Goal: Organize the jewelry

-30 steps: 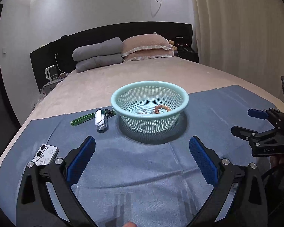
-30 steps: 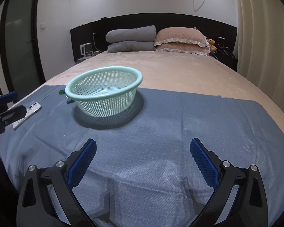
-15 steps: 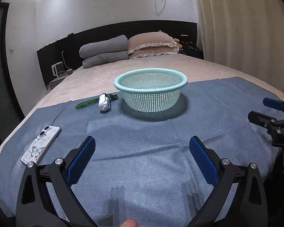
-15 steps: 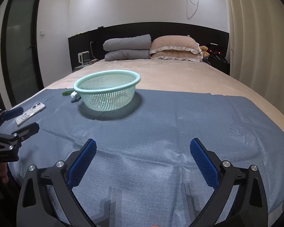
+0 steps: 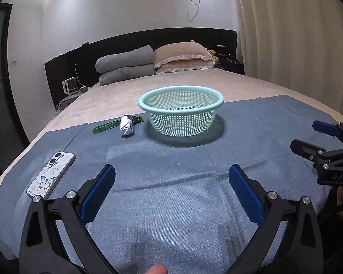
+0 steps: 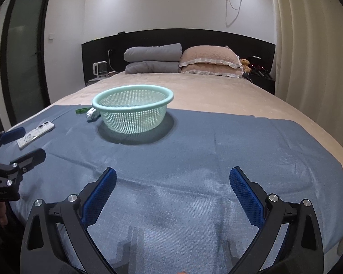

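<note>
A mint-green mesh basket (image 5: 181, 111) stands on the blue cloth (image 5: 171, 182) in the middle of the bed; it also shows in the right wrist view (image 6: 132, 111). Its inside is hidden from this low angle, so no jewelry shows. My left gripper (image 5: 171, 191) is open and empty, low over the cloth's near edge, well short of the basket. My right gripper (image 6: 172, 194) is open and empty, also near the front edge. Each gripper shows at the side of the other's view, the right one (image 5: 317, 137) and the left one (image 6: 18, 143).
A phone in a butterfly case (image 5: 51, 174) lies on the cloth at the left. A small white device with a green strap (image 5: 127, 125) lies just left of the basket. Pillows (image 5: 183, 57) and folded grey blankets (image 5: 125, 65) are at the headboard. Curtains hang on the right.
Both grippers have pulled back and dropped lower, away from the basket. The beaded bracelet seen inside the basket a second ago is now hidden by its wall.
</note>
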Available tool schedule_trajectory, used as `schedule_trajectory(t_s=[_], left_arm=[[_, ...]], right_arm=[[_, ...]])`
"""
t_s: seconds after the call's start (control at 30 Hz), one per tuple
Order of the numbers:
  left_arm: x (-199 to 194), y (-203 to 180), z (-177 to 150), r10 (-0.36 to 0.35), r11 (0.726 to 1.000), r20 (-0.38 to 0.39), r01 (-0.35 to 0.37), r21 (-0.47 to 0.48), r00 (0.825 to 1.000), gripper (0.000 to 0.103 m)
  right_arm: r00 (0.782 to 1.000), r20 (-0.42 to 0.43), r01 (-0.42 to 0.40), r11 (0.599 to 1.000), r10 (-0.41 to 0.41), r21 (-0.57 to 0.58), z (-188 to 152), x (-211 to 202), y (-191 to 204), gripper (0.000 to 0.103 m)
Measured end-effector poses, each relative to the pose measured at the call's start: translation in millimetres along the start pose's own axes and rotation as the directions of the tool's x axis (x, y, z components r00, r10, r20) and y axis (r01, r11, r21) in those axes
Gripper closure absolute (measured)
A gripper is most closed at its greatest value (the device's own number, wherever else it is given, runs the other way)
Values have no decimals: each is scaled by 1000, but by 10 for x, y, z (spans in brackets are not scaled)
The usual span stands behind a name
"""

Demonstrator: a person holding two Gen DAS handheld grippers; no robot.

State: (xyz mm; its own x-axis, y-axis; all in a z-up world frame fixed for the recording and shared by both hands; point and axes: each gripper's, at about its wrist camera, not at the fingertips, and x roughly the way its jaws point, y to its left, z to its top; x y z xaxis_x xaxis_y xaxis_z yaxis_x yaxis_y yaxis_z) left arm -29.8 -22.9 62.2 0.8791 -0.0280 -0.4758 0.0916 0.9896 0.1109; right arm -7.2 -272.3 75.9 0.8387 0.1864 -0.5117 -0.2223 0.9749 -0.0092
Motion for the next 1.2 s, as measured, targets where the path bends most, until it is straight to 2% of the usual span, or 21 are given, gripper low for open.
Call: schedule_trajectory(t_s=[0.23,0.8,1.2], left_arm=[[-22,39,-7,5,1000,14,-5,-7,1000,6],[13,65,-46,28,999,5,-27,-17,1000,6],[-8,12,-75,-8,1000,-1,8,-9,1000,6]], right_arm=[[999,-26,38,999,-37,16,-68,76,-9,8],[999,-33,42,999,-42,9,-78,75,12,8],[998,-34,45,999,-45,-1,-75,85,49,8]])
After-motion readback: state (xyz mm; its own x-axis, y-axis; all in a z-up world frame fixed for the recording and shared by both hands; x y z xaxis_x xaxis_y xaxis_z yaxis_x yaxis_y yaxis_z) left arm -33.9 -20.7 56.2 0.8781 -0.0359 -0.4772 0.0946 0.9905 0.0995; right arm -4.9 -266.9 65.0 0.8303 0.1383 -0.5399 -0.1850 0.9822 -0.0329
